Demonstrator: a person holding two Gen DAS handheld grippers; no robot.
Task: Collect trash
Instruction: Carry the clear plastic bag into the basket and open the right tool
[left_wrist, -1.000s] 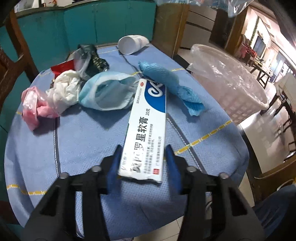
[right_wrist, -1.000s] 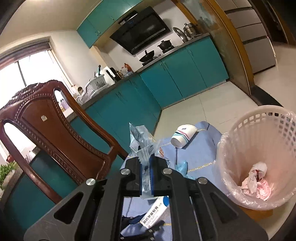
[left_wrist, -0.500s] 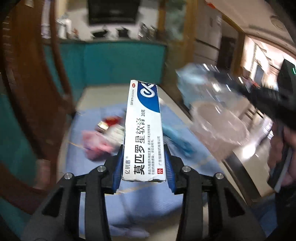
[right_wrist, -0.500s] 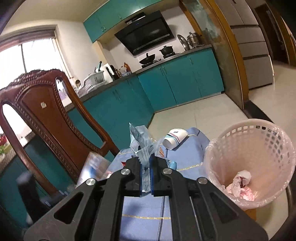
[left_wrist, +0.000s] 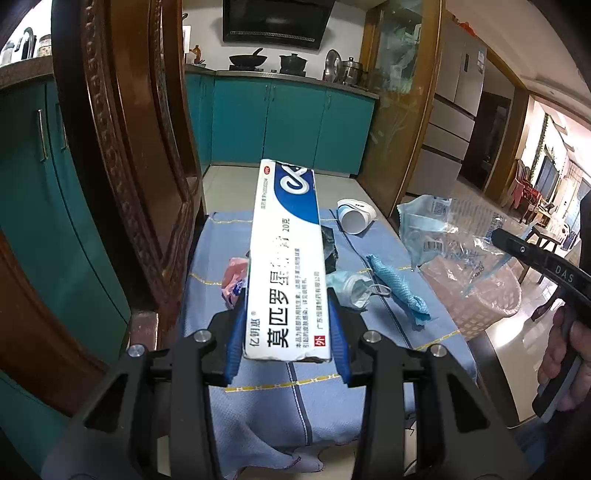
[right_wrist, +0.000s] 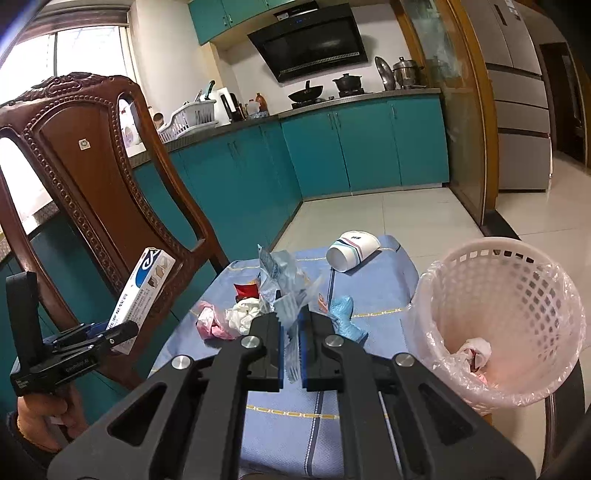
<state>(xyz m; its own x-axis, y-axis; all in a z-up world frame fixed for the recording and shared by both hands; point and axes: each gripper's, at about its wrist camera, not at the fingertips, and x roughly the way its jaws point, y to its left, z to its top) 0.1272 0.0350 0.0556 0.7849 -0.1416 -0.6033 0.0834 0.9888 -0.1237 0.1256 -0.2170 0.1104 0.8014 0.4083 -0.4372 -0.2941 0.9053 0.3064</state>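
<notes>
Both claws loaded, nothing released yet. The landmark is the basket (right_wrist: 506, 317), pink-lined, at the right end of the surface (right_wrist: 373, 291), with some crumpled trash already in the bottom.

Right claw (right_wrist: 291, 343): jaws nearly together, pinching a clear plastic wrapper (right_wrist: 280, 280) that stands up from the pads. The basket lies to its right and a bit forward, rim lower than the claw. This is the nearer arm. My read: a short sideways swing puts the wrapper over the rim.

Left claw (left_wrist: 288, 332): clamped across the near end of the ointment box (left_wrist: 284, 258). The box's long axis runs straight ahead along the fingers, far end cantilevered up and away. From the right wrist view this claw (right_wrist: 122, 328) sits on the far side of the surface from the basket, close against the wooden chair (right_wrist: 85, 177). It has the whole surface to cross.

Still lying left of the basket:
- paper cup (right_wrist: 352, 251) on its side, farthest back
- blue rag (right_wrist: 343, 317), nearest the basket
- white wad (right_wrist: 243, 314)
- pink wad (right_wrist: 210, 325)

Suggest the right claw drops first. The box probably needs its tip tilted down into the basket, or its length may hang on the rim.
</notes>
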